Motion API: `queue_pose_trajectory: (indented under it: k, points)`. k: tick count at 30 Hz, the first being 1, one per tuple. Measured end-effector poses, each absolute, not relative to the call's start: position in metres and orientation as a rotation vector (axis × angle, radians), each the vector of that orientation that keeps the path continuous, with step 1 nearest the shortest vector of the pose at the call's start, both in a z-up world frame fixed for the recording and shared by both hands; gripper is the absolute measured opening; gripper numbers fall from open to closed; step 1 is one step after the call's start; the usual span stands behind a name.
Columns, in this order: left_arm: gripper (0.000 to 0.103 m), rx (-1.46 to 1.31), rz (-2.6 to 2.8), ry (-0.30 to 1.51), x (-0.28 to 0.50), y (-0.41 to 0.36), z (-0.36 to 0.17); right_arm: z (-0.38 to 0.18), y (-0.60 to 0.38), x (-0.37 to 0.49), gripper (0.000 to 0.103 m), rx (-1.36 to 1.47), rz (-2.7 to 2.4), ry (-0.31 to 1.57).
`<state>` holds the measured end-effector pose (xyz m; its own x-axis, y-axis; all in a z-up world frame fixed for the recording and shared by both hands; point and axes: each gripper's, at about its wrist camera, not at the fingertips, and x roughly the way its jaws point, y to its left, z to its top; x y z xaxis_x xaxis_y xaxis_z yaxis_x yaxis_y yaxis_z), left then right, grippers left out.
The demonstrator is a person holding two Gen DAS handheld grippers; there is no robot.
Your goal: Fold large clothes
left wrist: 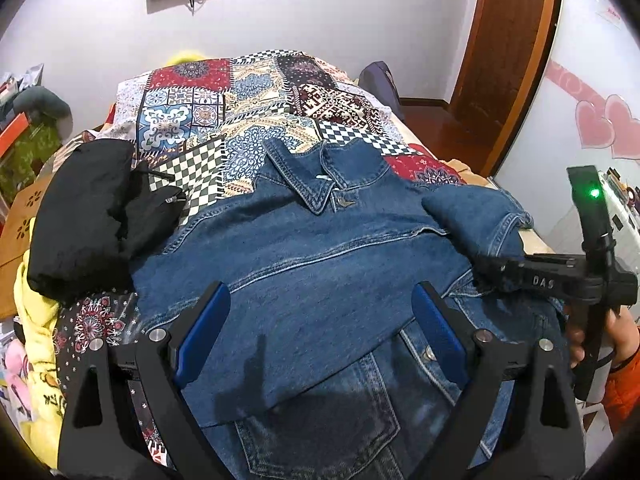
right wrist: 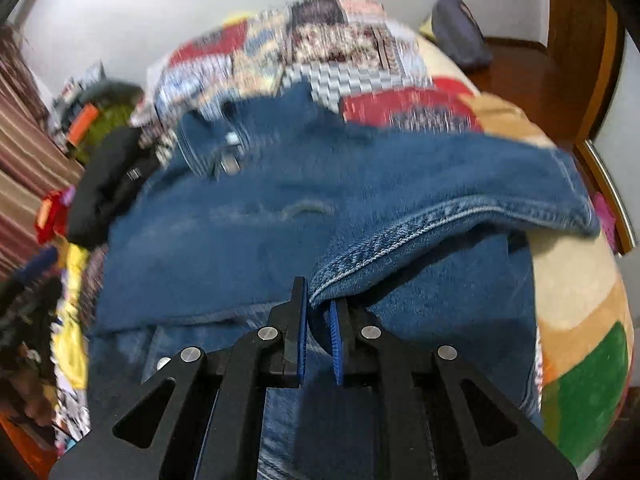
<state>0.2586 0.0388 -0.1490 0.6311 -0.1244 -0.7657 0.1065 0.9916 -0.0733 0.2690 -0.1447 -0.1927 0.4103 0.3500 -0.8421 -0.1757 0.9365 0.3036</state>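
A blue denim jacket (left wrist: 320, 248) lies on the bed, collar (left wrist: 320, 176) at the far end, one sleeve folded across its front. My left gripper (left wrist: 322, 300) is open and empty just above the jacket's middle. My right gripper (right wrist: 318, 300) is shut on the edge of the jacket's right sleeve (right wrist: 440, 208) and holds it lifted over the body; this view is blurred. The right gripper also shows in the left wrist view (left wrist: 492, 268), at the jacket's right side.
The bed has a patchwork cover (left wrist: 224, 104). A black padded garment (left wrist: 92, 212) lies left of the jacket. Yellow fabric (left wrist: 36, 320) hangs at the bed's left edge. A dark cushion (left wrist: 378, 78) sits at the far right. A wooden door (left wrist: 508, 40) stands beyond.
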Motion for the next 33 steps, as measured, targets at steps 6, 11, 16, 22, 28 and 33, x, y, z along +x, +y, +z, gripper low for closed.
queue_pose_trajectory:
  k: [6,11,16,22,28,33]
  points:
    - [0.092,-0.02,-0.133,0.869,0.257,0.037,-0.147,-0.171,-0.157,0.256,0.04,0.177,0.333,1.096]
    - [0.092,-0.022,-0.137,0.859,0.26,0.031,-0.143,-0.144,-0.169,0.247,0.057,0.145,0.304,0.996]
    - [0.092,0.0,-0.137,0.851,0.265,0.021,-0.141,-0.132,-0.209,0.256,0.062,0.258,0.221,0.93]
    - [0.092,0.012,-0.156,0.865,0.274,0.009,-0.146,-0.162,-0.263,0.282,0.062,0.439,0.064,0.953]
    - [0.092,0.001,-0.163,0.89,0.283,0.005,-0.156,-0.215,-0.292,0.309,0.062,0.587,-0.037,1.053]
    - [0.092,-0.004,-0.155,0.915,0.291,0.007,-0.166,-0.234,-0.3,0.328,0.062,0.688,-0.039,1.066]
